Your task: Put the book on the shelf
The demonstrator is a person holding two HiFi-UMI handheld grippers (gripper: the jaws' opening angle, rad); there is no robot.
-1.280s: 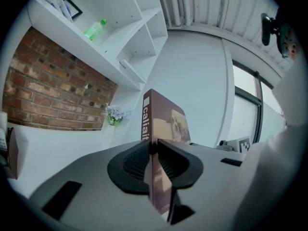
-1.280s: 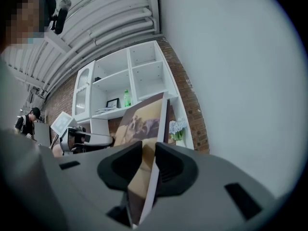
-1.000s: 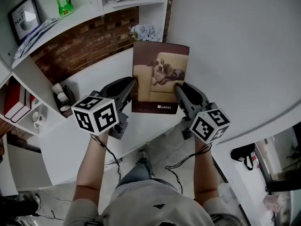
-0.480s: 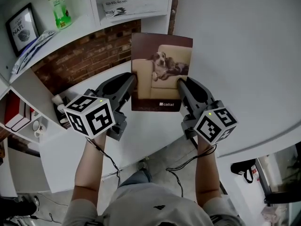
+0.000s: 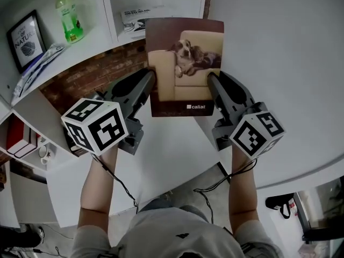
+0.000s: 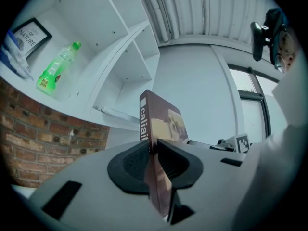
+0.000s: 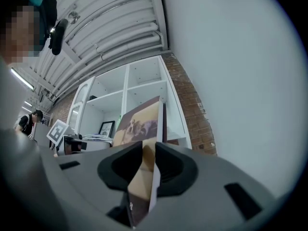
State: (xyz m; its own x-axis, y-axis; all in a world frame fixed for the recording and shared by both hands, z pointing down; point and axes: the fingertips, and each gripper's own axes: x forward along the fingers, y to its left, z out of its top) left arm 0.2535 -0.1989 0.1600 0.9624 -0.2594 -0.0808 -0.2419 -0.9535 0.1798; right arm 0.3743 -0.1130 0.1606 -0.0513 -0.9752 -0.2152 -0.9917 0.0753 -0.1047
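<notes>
Clamping opposite edges, left tongs and right tongs hold the book aloft.

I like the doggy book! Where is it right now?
In the head view the book is top centre, clamped between the left gripper and the right gripper, in front of the white shelf, right of the green bottle.

book: brown cover, dog on cream armchair | I see it held aloft by both side edges, cover up | top edge near white shelf, not yet in it
</notes>
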